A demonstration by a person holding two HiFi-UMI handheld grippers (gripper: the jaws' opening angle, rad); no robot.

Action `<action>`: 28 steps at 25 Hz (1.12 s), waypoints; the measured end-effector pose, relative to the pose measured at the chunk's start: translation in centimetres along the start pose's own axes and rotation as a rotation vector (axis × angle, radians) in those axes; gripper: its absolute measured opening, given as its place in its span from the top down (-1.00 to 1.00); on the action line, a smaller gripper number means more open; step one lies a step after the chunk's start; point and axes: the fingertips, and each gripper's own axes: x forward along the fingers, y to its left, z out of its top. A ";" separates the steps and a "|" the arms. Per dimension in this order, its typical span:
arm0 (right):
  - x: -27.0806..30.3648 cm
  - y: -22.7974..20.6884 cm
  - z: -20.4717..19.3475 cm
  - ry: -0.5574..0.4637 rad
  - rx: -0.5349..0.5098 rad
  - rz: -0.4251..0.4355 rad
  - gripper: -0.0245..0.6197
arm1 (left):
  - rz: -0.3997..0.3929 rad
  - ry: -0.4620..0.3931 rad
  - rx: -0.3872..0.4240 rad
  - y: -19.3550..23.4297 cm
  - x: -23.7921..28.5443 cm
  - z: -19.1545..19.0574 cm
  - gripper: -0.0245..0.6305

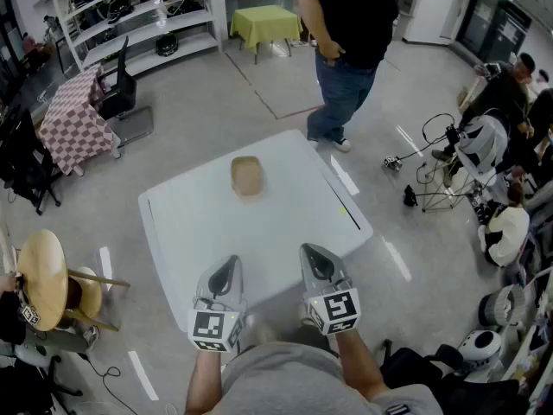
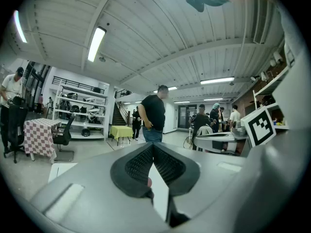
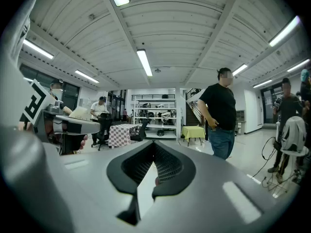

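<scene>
1. The left gripper [image 1: 230,264] and right gripper [image 1: 313,253] are hovering over the table's [image 1: 259,232] near edge, jaws pressed together and holding nothing.
2. The tan bowl [image 1: 246,176] is sitting toward the table's far side, well apart from both. I judge that reaching it is calling for opened jaws.

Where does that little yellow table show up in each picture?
Head view: the yellow table is at top centre.
Left gripper view: left of centre, beyond the jaws.
Right gripper view: right of centre.
Shared landmark: the person in black stands just right of it in every view.
</scene>
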 end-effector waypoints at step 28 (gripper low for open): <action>6.1 -3.9 -0.7 0.061 0.039 0.069 0.91 | 0.052 0.017 -0.045 1.6 5.5 -0.7 0.89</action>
